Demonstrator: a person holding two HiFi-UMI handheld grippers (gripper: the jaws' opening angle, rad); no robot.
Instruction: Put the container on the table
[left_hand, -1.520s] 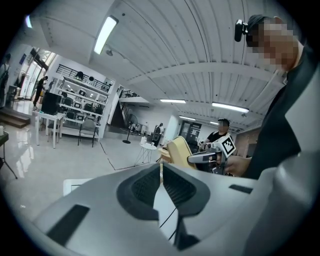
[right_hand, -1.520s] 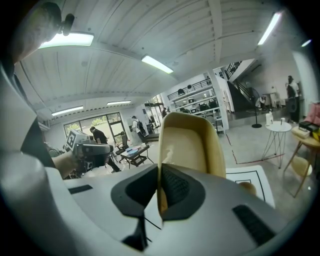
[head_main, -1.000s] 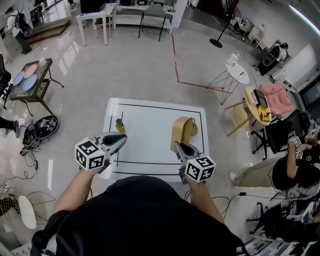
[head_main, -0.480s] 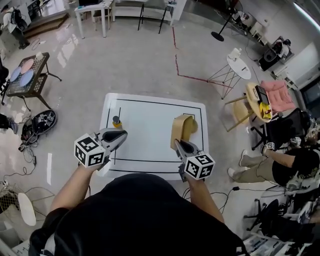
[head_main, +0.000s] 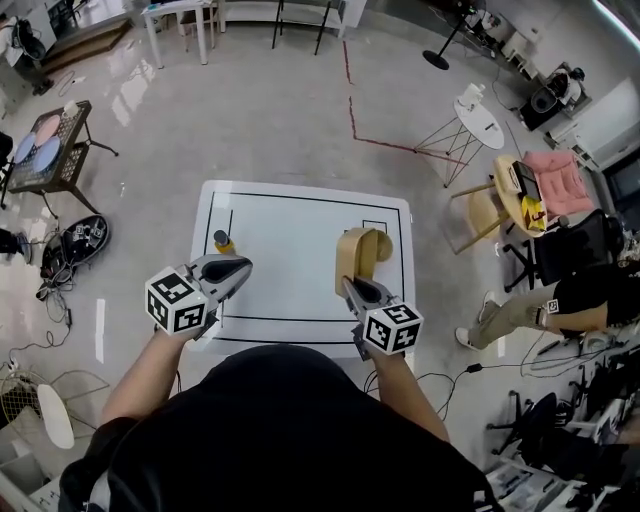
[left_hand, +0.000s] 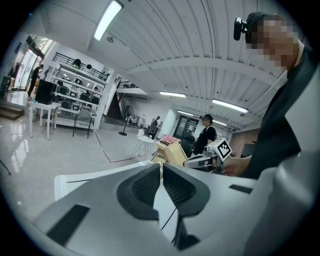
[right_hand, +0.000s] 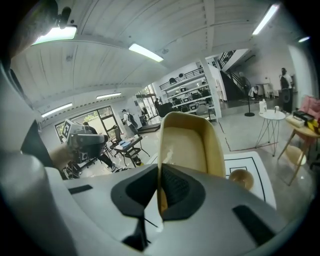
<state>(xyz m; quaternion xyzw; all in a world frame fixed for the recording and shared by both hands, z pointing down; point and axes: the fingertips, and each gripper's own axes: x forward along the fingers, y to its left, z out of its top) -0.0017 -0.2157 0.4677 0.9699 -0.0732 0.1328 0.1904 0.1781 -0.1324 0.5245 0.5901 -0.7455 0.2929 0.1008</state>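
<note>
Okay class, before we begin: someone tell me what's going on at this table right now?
A person stands at a white table with a gripper in each hand. The right gripper is shut on the wall of a tan container, holding it tipped on its side over the table's right part. Whether it touches the surface cannot be told. The left gripper is shut on nothing, near a small yellow and dark object standing on the table.

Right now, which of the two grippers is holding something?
The right gripper: its jaws are clamped on the wall of the tan container. The left gripper is shut too, but with nothing between its jaws.
</note>
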